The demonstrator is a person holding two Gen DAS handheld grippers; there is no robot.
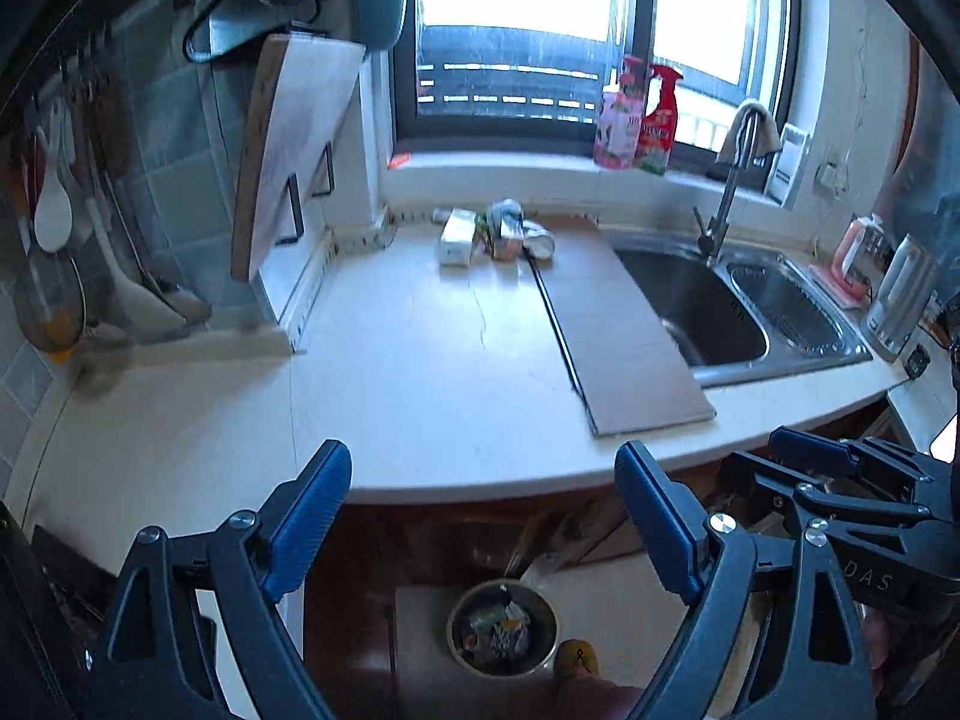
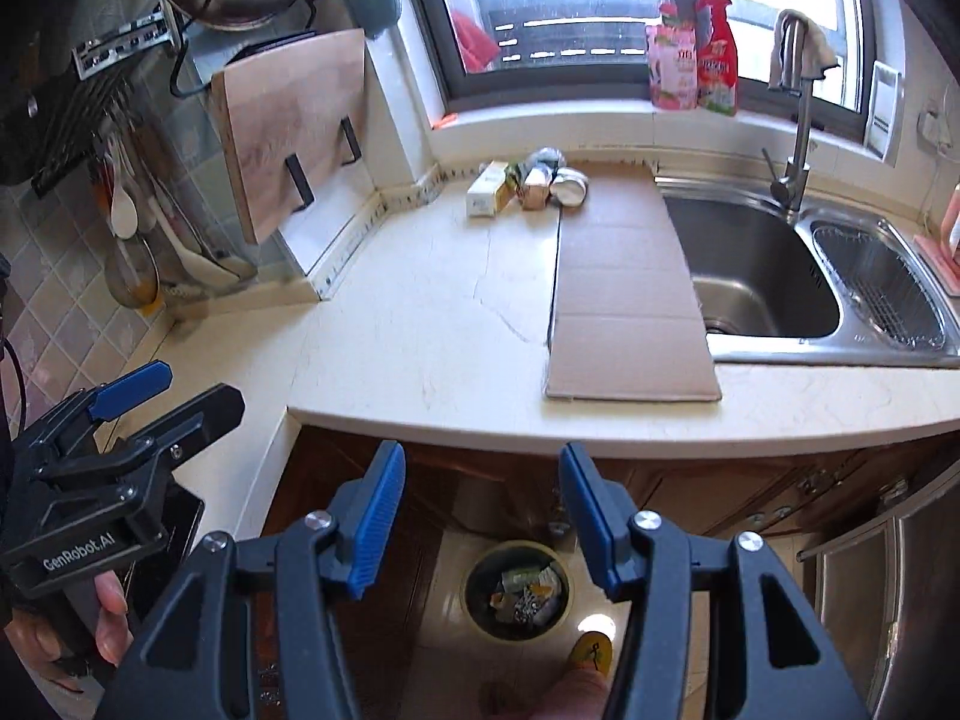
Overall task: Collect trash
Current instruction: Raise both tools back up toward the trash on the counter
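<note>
A small pile of trash [image 1: 495, 234] lies at the back of the white counter under the window: a white carton [image 1: 457, 237], a crumpled can and wrappers; it also shows in the right wrist view [image 2: 528, 183]. A round trash bin [image 1: 503, 627] with wrappers inside stands on the floor below the counter edge, also in the right wrist view [image 2: 517, 589]. My left gripper [image 1: 483, 516] is open and empty, held in front of the counter above the bin. My right gripper [image 2: 480, 510] is open and empty, also above the bin.
A flat cardboard sheet [image 1: 624, 324] lies on the counter [image 1: 420, 372] beside the steel sink [image 1: 714, 312]. A cutting board [image 1: 288, 144] leans at the back left. Utensils hang on the left wall. Bottles [image 1: 636, 120] stand on the sill. A kettle [image 1: 900, 300] stands right.
</note>
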